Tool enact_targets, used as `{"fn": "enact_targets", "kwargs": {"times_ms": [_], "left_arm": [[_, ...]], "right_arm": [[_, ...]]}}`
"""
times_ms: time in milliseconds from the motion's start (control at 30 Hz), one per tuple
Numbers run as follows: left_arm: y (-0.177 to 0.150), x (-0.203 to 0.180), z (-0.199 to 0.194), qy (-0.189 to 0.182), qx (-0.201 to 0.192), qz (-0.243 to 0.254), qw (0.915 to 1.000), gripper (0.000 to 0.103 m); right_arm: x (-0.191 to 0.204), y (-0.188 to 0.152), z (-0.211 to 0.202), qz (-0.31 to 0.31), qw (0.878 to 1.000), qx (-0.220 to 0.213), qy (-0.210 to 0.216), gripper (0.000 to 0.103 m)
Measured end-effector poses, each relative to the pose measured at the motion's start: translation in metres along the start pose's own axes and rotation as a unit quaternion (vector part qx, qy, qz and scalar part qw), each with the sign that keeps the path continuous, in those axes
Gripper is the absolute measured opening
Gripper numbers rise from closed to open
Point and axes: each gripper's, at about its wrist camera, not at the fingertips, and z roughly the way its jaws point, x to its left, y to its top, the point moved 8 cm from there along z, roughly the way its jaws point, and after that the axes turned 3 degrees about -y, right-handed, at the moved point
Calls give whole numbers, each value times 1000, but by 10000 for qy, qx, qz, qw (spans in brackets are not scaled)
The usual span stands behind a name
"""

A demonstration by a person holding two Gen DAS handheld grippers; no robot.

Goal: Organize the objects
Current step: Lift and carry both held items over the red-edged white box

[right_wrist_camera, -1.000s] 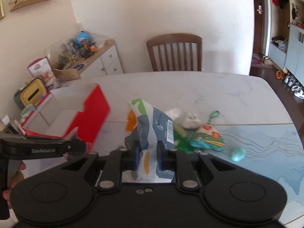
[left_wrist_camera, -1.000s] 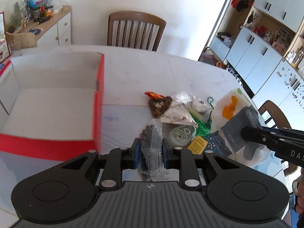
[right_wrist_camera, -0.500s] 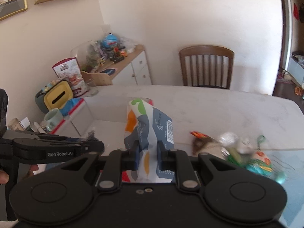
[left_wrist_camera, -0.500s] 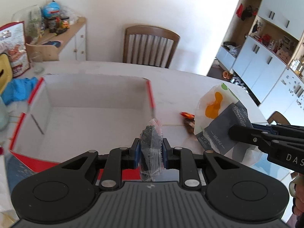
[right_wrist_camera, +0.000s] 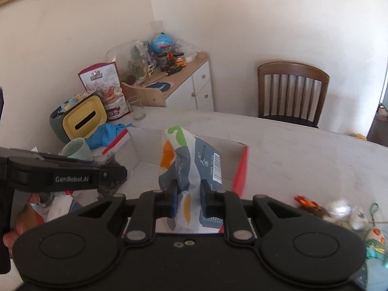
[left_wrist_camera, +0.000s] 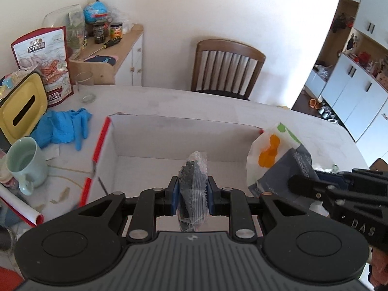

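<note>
Clear plastic, filled with small dark pieces: that is the little bag (left_wrist_camera: pixel 193 189) pinched upright between the blue pads of the left tool (left_wrist_camera: pixel 193 191), whose fingers are closed tight against its sides. It sticks out at 12 o'clock from the tool, hanging over the open red-edged box (left_wrist_camera: pixel 155 145) on the pale desk (left_wrist_camera: pixel 242 106); the box's white floor shows behind it.

At 3 o'clock from the left tool, the right tool (right_wrist_camera: pixel 188 198) is closed on a white pouch (right_wrist_camera: pixel 188 160) printed in grey-blue, orange and green, with a barcode on its side. The pouch stands up at 12 o'clock from its tool, in front of the box's near right corner.

Left of the box, at about 9 o'clock, lie blue gloves (left_wrist_camera: pixel 61 127), a pale green mug (left_wrist_camera: pixel 24 162) and a yellow tissue holder (left_wrist_camera: pixel 23 108). At 3 o'clock in the right wrist view, a heap of small trinkets (right_wrist_camera: pixel 339 214) rests on the desk.
</note>
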Motion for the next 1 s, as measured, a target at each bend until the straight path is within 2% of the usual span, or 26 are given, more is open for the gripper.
{"fn": "enact_targets", "kwargs": {"times_ms": [267,400,700,1000], "left_arm": [[-2,31,46,200,360,130,9991,22],[-9,37,68,169,614,151,9979,22],[-25,39,101,185,1159,285,9927,22],[-35,43,116,86,1559,136,9876,22]], "right_arm": [[21,-11,57,-143,9987,481,-128,17],[26,-23,79,-212,9971,704,-178,17],[30,-42,106,-343,9932,1081,-280,17],[33,-59,123,-330,9884,1437,-367,17]]}}
